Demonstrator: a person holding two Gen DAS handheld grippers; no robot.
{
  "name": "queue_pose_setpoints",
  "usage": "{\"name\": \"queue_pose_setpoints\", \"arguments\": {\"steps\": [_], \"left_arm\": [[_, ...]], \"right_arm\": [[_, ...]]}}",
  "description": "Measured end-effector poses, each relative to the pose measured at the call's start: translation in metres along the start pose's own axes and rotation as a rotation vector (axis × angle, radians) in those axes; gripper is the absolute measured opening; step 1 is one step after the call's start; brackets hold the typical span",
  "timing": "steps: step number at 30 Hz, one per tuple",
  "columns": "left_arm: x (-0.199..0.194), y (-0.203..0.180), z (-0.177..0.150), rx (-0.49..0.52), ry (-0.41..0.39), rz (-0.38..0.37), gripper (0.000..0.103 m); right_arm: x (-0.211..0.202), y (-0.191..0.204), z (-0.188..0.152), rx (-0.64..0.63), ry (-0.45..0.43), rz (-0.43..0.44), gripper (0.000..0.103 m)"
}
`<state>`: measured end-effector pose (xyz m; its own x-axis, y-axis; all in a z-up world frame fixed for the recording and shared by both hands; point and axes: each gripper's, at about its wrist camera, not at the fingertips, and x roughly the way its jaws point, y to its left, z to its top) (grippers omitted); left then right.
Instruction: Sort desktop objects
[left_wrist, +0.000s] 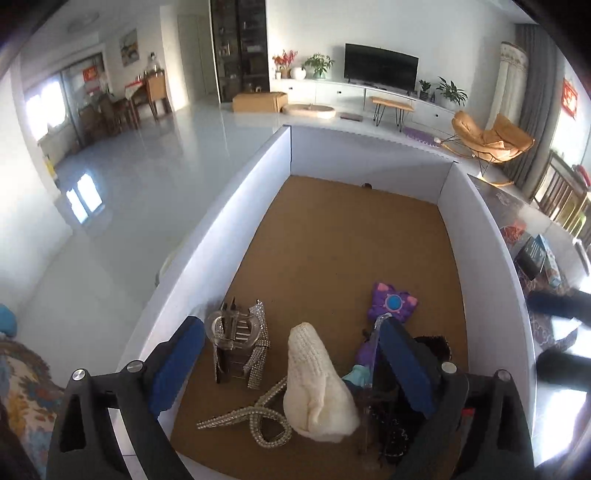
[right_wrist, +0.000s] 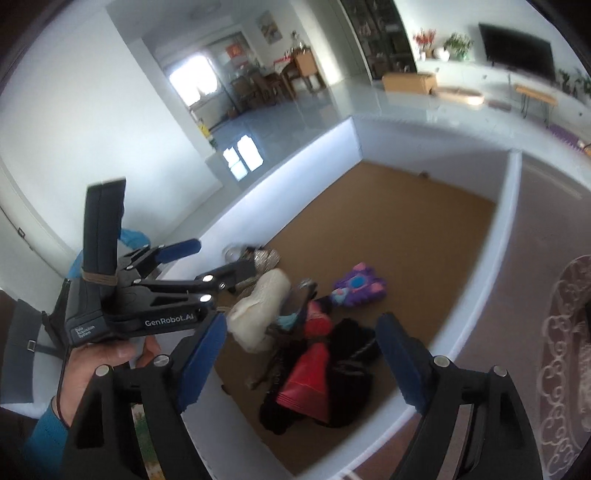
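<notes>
Desktop objects, heaped at the near end of my white-walled tray (left_wrist: 258, 177): cream knit piece (left_wrist: 317, 380), rhinestone strap (left_wrist: 255, 417), purple toy (left_wrist: 393, 302), red pouch (right_wrist: 308, 384); left gripper (left_wrist: 291, 365) and right gripper (right_wrist: 301, 354) both spread wide above them, holding nothing.

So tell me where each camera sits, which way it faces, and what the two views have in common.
Left wrist: sits on the left gripper, looking down and forward into the white-walled box with a brown cork floor; both blue-padded fingers show, spread wide.
Right wrist: sits on the right gripper, higher and further right, facing left-forward; its own open fingers, the left gripper and the hand holding it show.
Shared: the box, cream knitted sock, purple plush toy, the television.
</notes>
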<state>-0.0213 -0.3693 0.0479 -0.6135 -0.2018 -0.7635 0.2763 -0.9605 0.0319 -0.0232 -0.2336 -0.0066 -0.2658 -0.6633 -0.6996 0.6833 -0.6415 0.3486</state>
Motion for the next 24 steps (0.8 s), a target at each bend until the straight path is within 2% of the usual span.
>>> {"name": "queue_pose_setpoints", "arguments": {"steps": [2, 4, 6, 9, 11, 13, 16, 19, 21, 24], "left_arm": [[-0.012, -0.010, -0.005, 0.014, -0.047, 0.015, 0.097], [-0.032, -0.026, -0.007, 0.031, -0.105, -0.035, 0.097], [-0.056, -0.045, -0.010, 0.062, -0.160, -0.081, 0.097], [-0.098, -0.088, -0.014, 0.129, -0.236, -0.184, 0.097], [-0.122, -0.123, -0.013, 0.187, -0.264, -0.271, 0.101], [-0.142, -0.158, -0.018, 0.243, -0.285, -0.350, 0.103], [-0.158, -0.207, -0.029, 0.310, -0.263, -0.446, 0.103], [-0.143, -0.259, -0.041, 0.357, -0.190, -0.500, 0.103], [-0.125, -0.289, -0.052, 0.381, -0.136, -0.494, 0.103], [-0.077, -0.331, -0.068, 0.408, -0.036, -0.454, 0.103]], "right_arm": [[-0.027, -0.015, -0.013, -0.018, -0.059, -0.062, 0.093], [-0.049, -0.035, -0.033, -0.044, -0.091, -0.173, 0.099], [-0.065, -0.058, -0.057, -0.077, -0.095, -0.277, 0.100], [-0.082, -0.109, -0.107, -0.102, -0.043, -0.460, 0.100], [-0.097, -0.148, -0.141, -0.071, 0.008, -0.566, 0.100], [-0.112, -0.180, -0.167, -0.009, 0.024, -0.624, 0.100], [-0.143, -0.225, -0.201, 0.099, 0.015, -0.687, 0.100], [-0.174, -0.256, -0.223, 0.156, 0.004, -0.746, 0.100], [-0.184, -0.270, -0.231, 0.183, -0.004, -0.791, 0.100], [-0.191, -0.281, -0.235, 0.220, -0.007, -0.806, 0.100]]}}
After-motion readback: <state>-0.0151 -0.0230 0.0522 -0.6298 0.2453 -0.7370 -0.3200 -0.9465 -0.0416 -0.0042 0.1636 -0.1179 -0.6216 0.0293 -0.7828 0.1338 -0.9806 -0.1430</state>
